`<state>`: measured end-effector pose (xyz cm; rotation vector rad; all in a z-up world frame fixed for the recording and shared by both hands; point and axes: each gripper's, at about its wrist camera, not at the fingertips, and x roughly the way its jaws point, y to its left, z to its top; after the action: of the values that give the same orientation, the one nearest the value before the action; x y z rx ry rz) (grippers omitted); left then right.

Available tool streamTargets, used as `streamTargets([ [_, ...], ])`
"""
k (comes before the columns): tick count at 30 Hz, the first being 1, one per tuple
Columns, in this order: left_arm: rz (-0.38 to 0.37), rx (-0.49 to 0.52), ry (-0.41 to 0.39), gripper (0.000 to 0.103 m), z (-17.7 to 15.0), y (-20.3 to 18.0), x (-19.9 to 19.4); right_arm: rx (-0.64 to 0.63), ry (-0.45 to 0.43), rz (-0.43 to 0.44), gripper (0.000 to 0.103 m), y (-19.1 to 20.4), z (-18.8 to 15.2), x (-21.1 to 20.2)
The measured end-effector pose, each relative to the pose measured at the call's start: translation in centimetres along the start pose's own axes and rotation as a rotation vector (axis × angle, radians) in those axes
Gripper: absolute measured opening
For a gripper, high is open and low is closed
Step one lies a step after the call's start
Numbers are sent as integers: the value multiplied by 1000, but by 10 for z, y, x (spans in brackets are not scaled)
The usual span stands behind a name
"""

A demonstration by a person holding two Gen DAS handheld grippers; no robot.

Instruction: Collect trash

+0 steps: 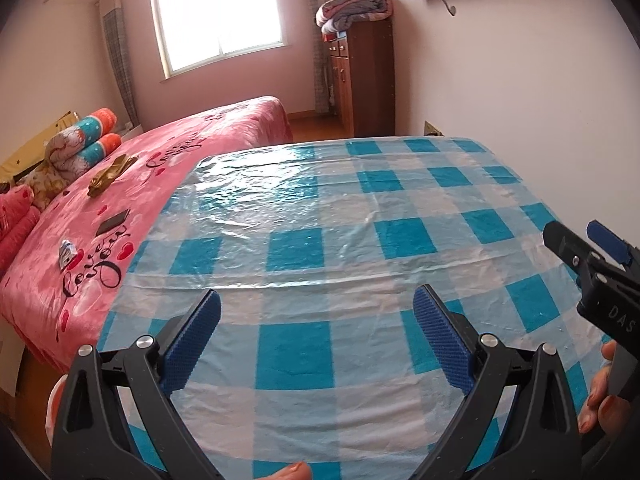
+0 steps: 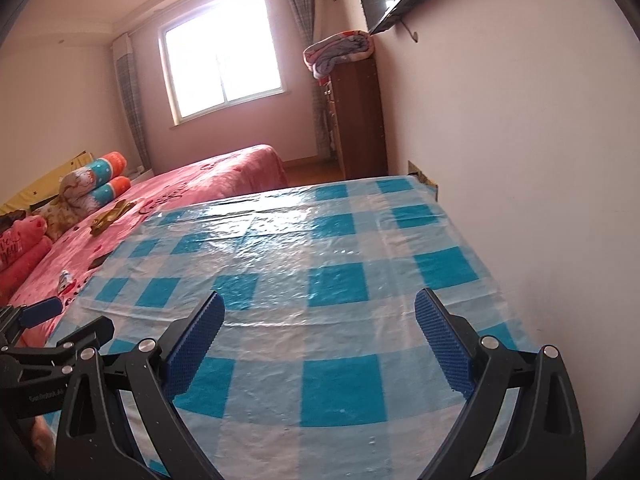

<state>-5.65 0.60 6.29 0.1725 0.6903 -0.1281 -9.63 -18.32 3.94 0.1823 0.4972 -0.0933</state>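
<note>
The left gripper [image 1: 316, 344] hovers over a table draped in a blue-and-white checked plastic cloth [image 1: 320, 240], its blue-padded jaws spread wide with nothing between them. The right gripper [image 2: 320, 344] hangs over the same cloth, jaws equally wide apart and holding nothing. In the left wrist view the right gripper's black fingers with a blue pad show off to the right of the left jaws, and a hand [image 1: 600, 396] grips its handle at the lower right edge.

No trash lies on the stretch of cloth ahead of either pair of jaws — only glare from the window [image 1: 218, 16] beyond. The likeliest piece of trash is a small crumpled wrapper [image 1: 67, 253], white with blue and red print, lying on the pink bedspread [image 1: 132, 184] well to the left of the left jaws and apart from the table. Just beyond it, further left and ahead of the jaws, lie a dark phone [image 1: 113, 222] and an olive-brown cloth bundle [image 1: 110, 174]. Rolled quilts [image 1: 86, 140] sit at the far left of the bed. Ahead and to the right of the jaws, a wooden cabinet [image 1: 366, 76] stands against the wall, with a folded blanket [image 1: 352, 8] on top.
</note>
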Motion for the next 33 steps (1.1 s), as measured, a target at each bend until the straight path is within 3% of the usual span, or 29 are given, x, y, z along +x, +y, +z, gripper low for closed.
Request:
streamTargets([
  [33,-19,31,6,97,-4,-21,5,-21,2,-23,95,-10,-1,0],
])
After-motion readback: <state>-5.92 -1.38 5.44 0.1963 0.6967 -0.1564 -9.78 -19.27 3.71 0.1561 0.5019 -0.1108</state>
